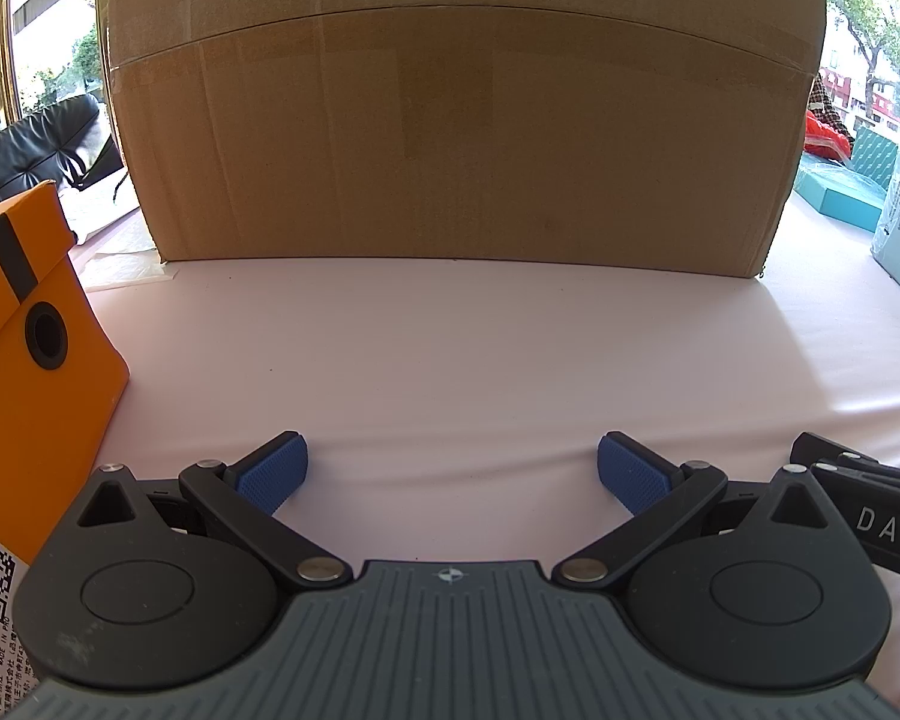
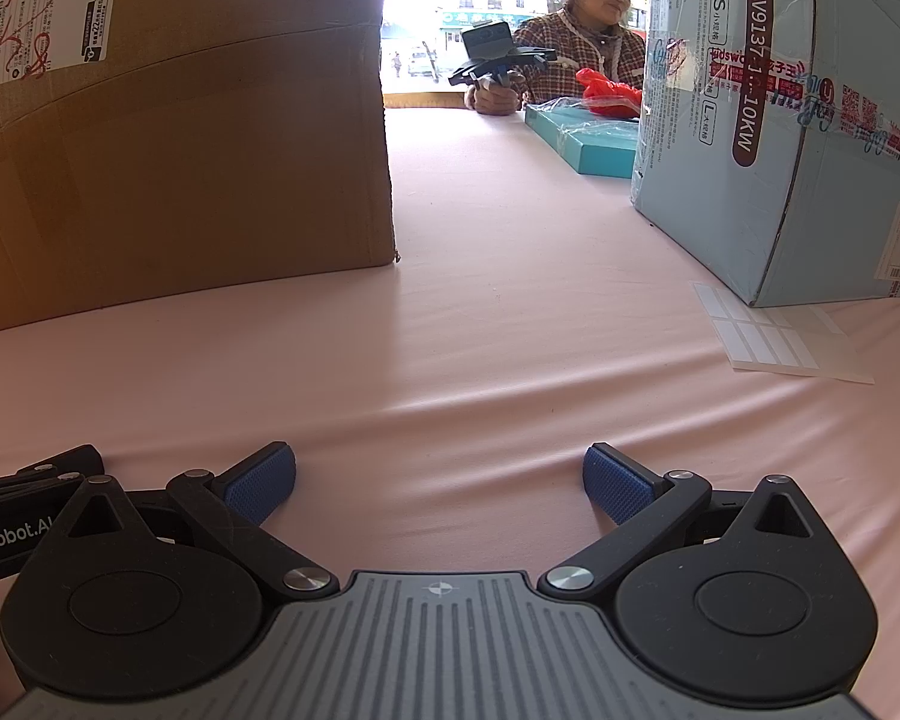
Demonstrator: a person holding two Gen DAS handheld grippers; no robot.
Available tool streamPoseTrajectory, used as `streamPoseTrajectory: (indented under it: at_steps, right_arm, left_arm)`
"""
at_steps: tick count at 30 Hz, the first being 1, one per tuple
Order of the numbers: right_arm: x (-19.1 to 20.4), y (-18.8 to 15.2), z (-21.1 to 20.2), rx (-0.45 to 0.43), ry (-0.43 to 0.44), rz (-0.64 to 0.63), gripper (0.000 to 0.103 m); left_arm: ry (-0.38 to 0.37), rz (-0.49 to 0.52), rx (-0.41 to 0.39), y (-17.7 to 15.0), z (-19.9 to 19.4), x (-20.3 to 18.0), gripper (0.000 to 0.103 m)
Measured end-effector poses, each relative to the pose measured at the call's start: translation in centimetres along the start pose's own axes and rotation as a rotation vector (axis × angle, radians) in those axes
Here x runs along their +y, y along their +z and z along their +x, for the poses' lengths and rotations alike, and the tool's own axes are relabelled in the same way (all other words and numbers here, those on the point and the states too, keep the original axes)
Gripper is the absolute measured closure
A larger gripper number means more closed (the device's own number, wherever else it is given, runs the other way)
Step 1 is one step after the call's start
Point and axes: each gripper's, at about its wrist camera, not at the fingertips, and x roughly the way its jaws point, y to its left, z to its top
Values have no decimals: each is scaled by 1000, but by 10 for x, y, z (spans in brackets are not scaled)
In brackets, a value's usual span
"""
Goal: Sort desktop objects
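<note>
My left gripper (image 1: 452,471) is open low over the pink tabletop (image 1: 450,360), with nothing between its blue pads. A large brown cardboard box (image 1: 462,120) stands straight ahead of it. My right gripper (image 2: 439,483) is open too, empty, over the same pink cloth (image 2: 480,360). The cardboard box (image 2: 168,138) fills the left half of the right wrist view. A sheet of white labels (image 2: 774,339) lies ahead to the right, in front of a pale blue carton (image 2: 798,138). Each gripper's black body shows at the other view's edge.
An orange box (image 1: 30,372) stands close on the left. A teal flat box (image 2: 588,138) with a red bag (image 2: 609,93) lies far back. A person in a checked top (image 2: 576,54) sits across the table holding another gripper (image 2: 501,69).
</note>
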Motion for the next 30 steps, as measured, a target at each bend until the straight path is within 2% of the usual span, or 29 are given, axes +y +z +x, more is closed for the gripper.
streamPoseTrajectory:
  at_steps: [30]
  right_arm:
    - [17,0,0,0,-1,-1,0]
  left_arm:
    - [1,1,-1,0,0,0,0]
